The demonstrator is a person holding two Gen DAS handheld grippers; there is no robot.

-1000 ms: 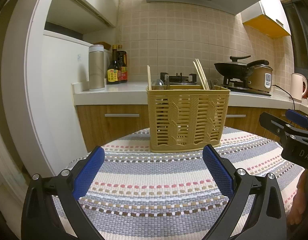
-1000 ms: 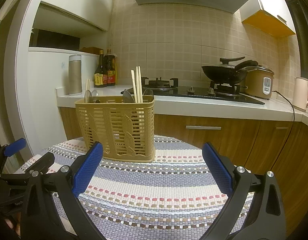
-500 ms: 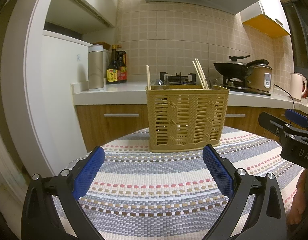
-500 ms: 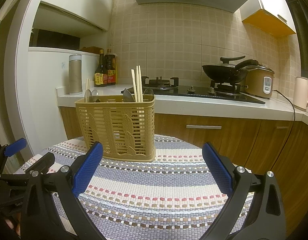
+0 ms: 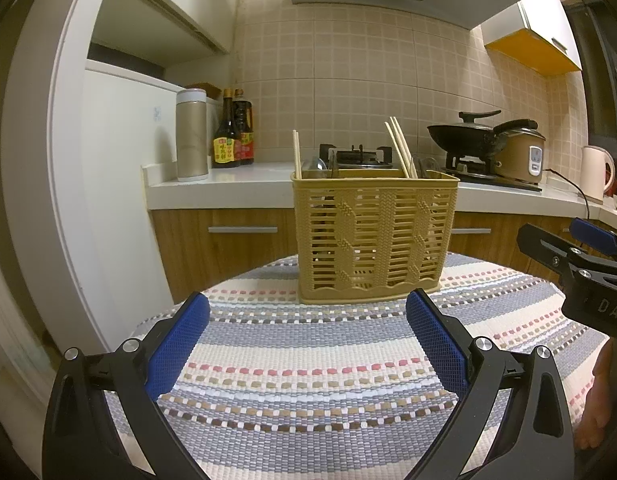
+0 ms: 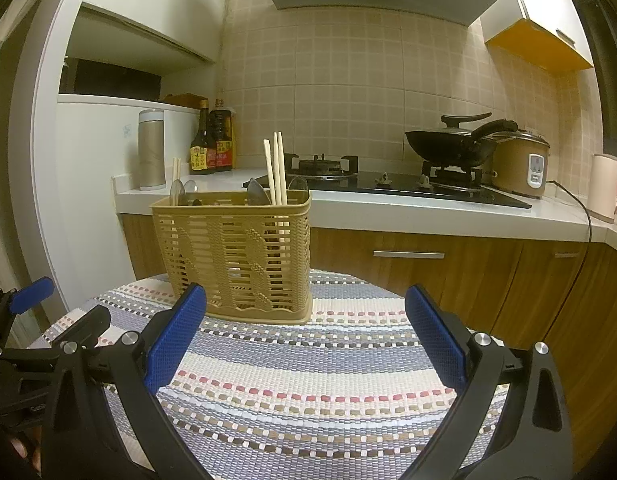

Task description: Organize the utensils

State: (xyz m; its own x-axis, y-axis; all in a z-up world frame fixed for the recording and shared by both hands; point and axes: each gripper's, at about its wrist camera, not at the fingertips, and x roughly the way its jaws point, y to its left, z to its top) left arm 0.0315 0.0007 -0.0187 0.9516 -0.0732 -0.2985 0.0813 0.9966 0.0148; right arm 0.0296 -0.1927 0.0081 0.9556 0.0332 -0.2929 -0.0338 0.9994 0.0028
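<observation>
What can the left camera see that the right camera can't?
Only the left wrist view shows a bare foot at the table's right edge and the right claw from the side.

Only the right wrist view shows the stove's front knobs and the left claw from the side.

Both show the tan basket holding chopsticks and spoons on the striped tablecloth, plus the wok. Both claws are open.
</observation>
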